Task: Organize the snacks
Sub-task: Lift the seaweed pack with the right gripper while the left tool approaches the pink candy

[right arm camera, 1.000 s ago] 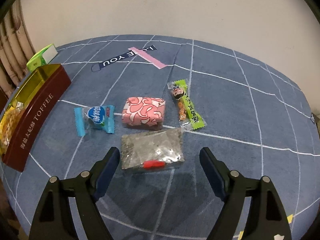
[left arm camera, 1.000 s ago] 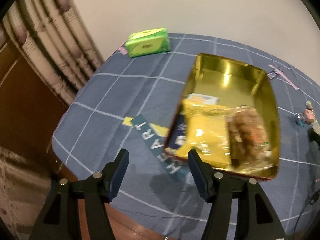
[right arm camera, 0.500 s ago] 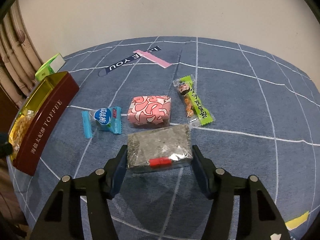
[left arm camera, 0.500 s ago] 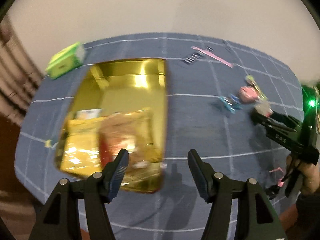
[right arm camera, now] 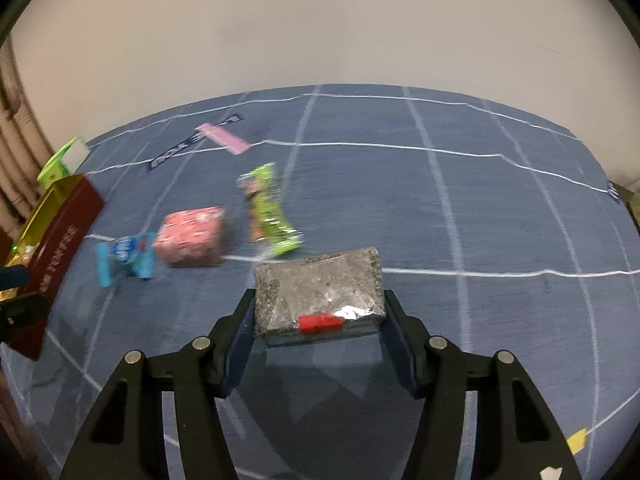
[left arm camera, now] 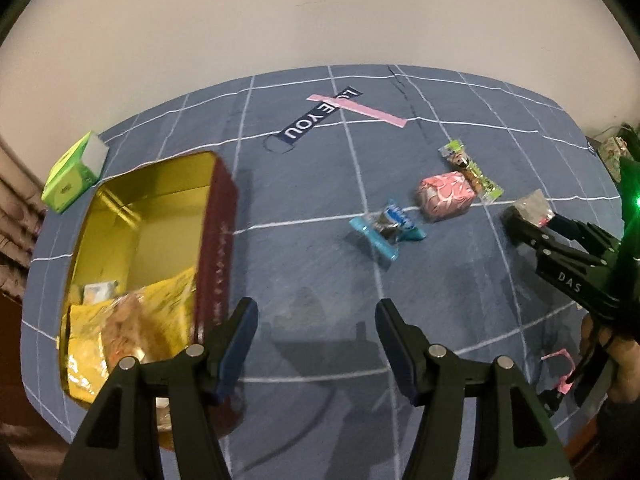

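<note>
Right gripper (right arm camera: 316,320) was clamped on the speckled grey clear-wrapped snack block (right arm camera: 318,290), raised off the blue cloth; left gripper (left arm camera: 316,334) hovered, fingers apart, beside the gold-lined maroon tin (left arm camera: 218,232)

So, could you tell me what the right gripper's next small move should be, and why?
Probably carry it left toward the open dark red tin with the gold interior. The right gripper is shut on the clear packet of grey speckled snack with a red tab, and the tin's far half looks bare, while three snacks remain on the cloth.

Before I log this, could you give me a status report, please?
Right gripper shut on grey snack pack. Left gripper open, empty. Tin left, path unobstructed.
</note>
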A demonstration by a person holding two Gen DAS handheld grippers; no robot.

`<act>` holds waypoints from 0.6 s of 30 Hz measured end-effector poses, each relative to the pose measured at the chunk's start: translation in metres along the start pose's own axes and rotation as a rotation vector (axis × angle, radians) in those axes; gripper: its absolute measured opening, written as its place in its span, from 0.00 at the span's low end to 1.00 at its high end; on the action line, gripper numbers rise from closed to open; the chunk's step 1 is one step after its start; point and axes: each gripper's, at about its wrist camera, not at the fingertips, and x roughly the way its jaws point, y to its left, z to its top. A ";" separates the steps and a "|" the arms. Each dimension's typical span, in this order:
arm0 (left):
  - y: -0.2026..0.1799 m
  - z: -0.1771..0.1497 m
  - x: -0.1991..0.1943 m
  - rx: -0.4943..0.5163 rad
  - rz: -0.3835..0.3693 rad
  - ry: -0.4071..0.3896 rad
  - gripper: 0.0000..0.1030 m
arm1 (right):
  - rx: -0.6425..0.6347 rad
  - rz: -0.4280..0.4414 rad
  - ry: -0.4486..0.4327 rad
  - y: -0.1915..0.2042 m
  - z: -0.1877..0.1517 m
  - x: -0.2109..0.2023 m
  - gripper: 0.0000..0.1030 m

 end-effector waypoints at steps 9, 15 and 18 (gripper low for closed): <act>-0.021 0.014 0.007 0.023 -0.034 -0.025 0.61 | 0.037 -0.016 -0.025 -0.023 0.001 -0.001 0.54; -0.028 0.021 0.016 0.051 -0.074 -0.024 0.61 | 0.040 -0.014 -0.037 -0.022 0.000 0.001 0.54; -0.028 0.025 0.018 0.054 -0.106 -0.024 0.64 | 0.043 -0.013 -0.039 -0.023 -0.001 0.000 0.54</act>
